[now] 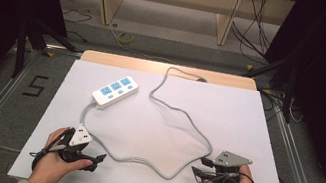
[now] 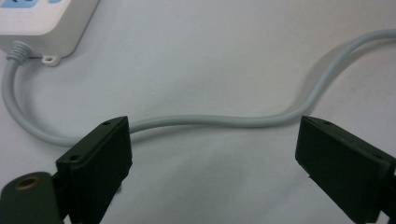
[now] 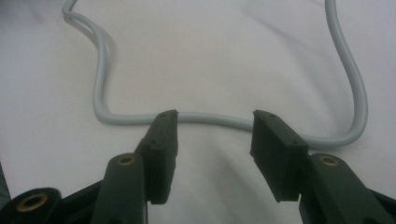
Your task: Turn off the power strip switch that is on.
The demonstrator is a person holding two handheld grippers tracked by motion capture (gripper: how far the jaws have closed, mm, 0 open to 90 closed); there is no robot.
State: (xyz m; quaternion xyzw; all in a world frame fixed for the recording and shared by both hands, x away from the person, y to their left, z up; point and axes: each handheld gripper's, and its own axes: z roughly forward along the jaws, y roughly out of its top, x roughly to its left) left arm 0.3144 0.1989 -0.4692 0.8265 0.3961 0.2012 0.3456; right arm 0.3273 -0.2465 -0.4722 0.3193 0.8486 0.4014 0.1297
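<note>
A white power strip (image 1: 115, 91) with blue sockets lies on the white table (image 1: 238, 115), towards the far left. Its grey cord (image 1: 138, 160) leaves the near end, snakes across the front of the table and runs off past the far edge. My left gripper (image 1: 92, 149) is at the front left, jaws open wide. In the left gripper view the gripper (image 2: 215, 128) has the cord (image 2: 327, 70) lying just beyond its tips, with the strip (image 2: 42, 18) at upper left. My right gripper (image 1: 198, 165) is at the front right, open (image 3: 215, 116), with the cord (image 3: 100, 74) passing just past its tips.
The table's wooden far edge (image 1: 120, 61) shows beyond the white sheet. A black "5" (image 1: 36, 85) is marked on the floor at left. Metal rails (image 1: 293, 150) flank the table. Loose cables (image 1: 255, 31) and wooden furniture legs (image 1: 108, 0) are at the back.
</note>
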